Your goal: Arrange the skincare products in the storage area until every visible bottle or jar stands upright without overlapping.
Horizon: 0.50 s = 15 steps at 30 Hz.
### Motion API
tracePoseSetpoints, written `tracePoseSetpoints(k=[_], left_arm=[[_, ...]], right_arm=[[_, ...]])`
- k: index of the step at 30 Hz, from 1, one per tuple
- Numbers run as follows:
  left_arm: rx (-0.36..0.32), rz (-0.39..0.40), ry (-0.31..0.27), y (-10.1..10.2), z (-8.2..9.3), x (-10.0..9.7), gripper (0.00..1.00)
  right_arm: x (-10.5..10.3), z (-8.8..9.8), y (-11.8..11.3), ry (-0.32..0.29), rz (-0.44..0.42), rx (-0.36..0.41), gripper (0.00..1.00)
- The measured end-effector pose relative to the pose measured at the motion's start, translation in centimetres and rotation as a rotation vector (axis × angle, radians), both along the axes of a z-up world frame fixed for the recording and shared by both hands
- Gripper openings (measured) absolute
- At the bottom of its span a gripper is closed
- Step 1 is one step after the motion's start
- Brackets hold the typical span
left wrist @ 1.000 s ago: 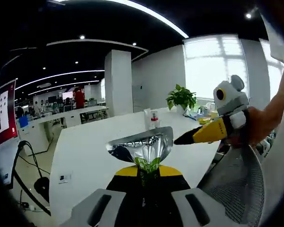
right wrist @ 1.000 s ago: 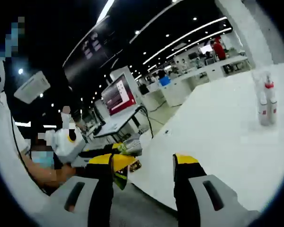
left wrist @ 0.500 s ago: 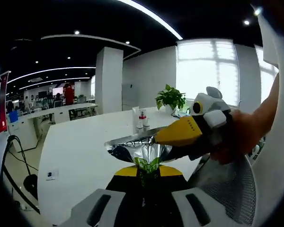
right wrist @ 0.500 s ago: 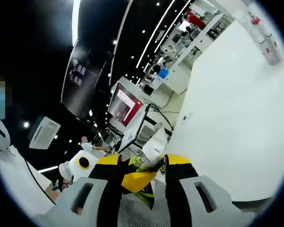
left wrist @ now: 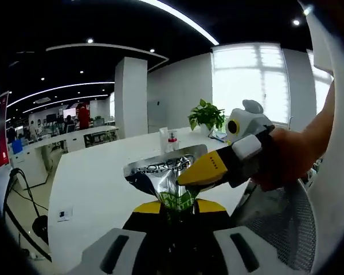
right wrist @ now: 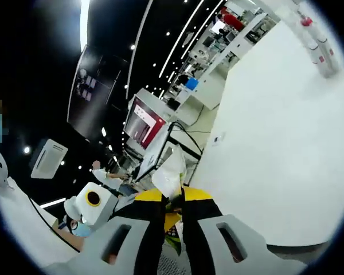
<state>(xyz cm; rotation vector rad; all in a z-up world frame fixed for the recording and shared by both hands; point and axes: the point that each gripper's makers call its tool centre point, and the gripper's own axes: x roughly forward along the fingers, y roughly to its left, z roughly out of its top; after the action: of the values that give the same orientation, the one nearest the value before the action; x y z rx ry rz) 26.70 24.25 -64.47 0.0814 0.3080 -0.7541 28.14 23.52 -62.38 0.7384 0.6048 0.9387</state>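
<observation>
1. Holding item: a foil pouch (left wrist: pixel 165 175), silver with green print low down, carried in mid-air above the near edge of the tabletop (left wrist: pixel 97 177). It is not set down.
2. Left gripper (left wrist: pixel 173 220): jaws closed on the pouch's lower green part, yellow tips pressed to either side. The pouch stands up from them, its silver top spread wide.
3. Right gripper (left wrist: pixel 209 169): seen in the left gripper view coming in from the side, held by a hand (left wrist: pixel 286 163), its yellow tip touching the pouch's upper side edge. In the right gripper view its jaws (right wrist: pixel 172 209) are drawn nearly together with the pouch (right wrist: pixel 171 172) edge-on between them; they seem to be pinching it.
4. Other stock: two small bottles (left wrist: pixel 167 139) with red on them stand upright, close together, well beyond the pouch on the tabletop; in the right gripper view they appear as bottles (right wrist: pixel 316 41) far off.
5. Handling judgement: pouch likely light, soft and crinkly, its foil slippery; it folds and sags rather than holding shape. A hard squeeze on the body may crease it or push contents up.
6. Where to take hold: best on a flat sealed edge or the firmer lower part, one gripper steadying while the other guides the base down flat beside the bottles, not touching them.
</observation>
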Motion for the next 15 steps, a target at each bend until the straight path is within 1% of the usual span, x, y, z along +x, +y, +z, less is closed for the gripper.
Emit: tracePoseSetpoints(k=[2,4,6,8,9,11,12,15], left_arm=[[-0.005,0.009,-0.035,0.1,0.6,0.4,0.25],[-0.022,0.031,-0.045,0.4,1.0,0.7,0.31],[-0.034,0.042,-0.042,0.6,1.1,0.8,0.34],[-0.062,0.031,-0.026,0.4,1.3,0.7,0.36],[-0.087,0.015,-0.002,0.1,1.4,0.5,0.37],[-0.131,-0.002,0.033,-0.1,1.4,0.2,0.43],[-0.151,-0.003,0.041,-0.1,1.5,0.2,0.46],[-0.26,0.005,0.087,0.2,2.3,0.6,0.58]], right_arm=[[0.2,0.3,-0.4,0.003,-0.005,0.019,0.06],[0.6,0.6,-1.0,-0.002,-0.018,0.03,0.06],[0.9,0.8,-1.8,-0.003,-0.032,0.036,0.06],[1.1,1.1,-2.4,-0.01,-0.039,0.036,0.05],[1.3,1.0,-3.0,-0.015,-0.044,0.029,0.05],[1.5,1.0,-3.7,-0.019,-0.046,0.026,0.05],[1.6,0.9,-3.9,-0.02,-0.046,0.028,0.05],[1.5,1.6,-4.2,-0.05,-0.009,0.047,0.04]])
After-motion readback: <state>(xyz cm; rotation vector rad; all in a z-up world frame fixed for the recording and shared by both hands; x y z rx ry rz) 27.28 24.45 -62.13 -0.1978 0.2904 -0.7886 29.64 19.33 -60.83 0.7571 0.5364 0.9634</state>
